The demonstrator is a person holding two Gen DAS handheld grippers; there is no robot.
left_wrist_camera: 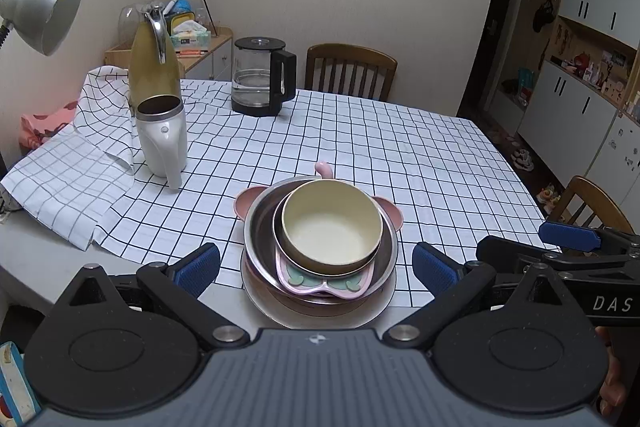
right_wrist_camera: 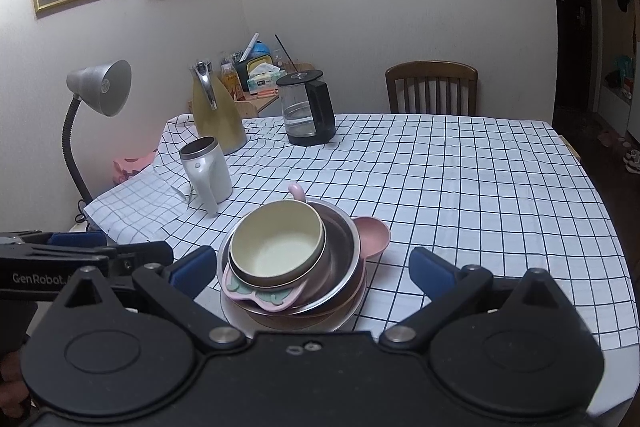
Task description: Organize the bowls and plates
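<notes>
A cream bowl (left_wrist_camera: 331,223), empty inside, tops a stack at the near edge of the table (left_wrist_camera: 224,297). It sits in a steel bowl (left_wrist_camera: 384,255), on a pink divided plate (left_wrist_camera: 320,283) with green heart-shaped patches. A pink eared dish (right_wrist_camera: 372,233) lies lower in the stack and a flat steel plate (left_wrist_camera: 372,311) lies at the bottom. The stack partly rests on the black-and-white checked tablecloth (left_wrist_camera: 400,147).

The left gripper (left_wrist_camera: 316,267) hangs just before the stack, fingers spread wide and holding nothing. The right gripper (right_wrist_camera: 312,271) is likewise spread wide and empty, its blue pads (right_wrist_camera: 432,269) either side of the stack. In the left wrist view the right gripper's body reads "DAS"; in the right wrist view the left gripper's body reads "GenRobot".

Further left stands a white steel-lined mug (left_wrist_camera: 162,137); its contents cannot be made out. Behind it stands a yellow thermos jug (left_wrist_camera: 154,67). Far centre is a glass kettle (left_wrist_camera: 260,83) holding a little water. A grey desk lamp (right_wrist_camera: 100,87) stands far left, and a wooden chair (right_wrist_camera: 432,87) at the far side.
</notes>
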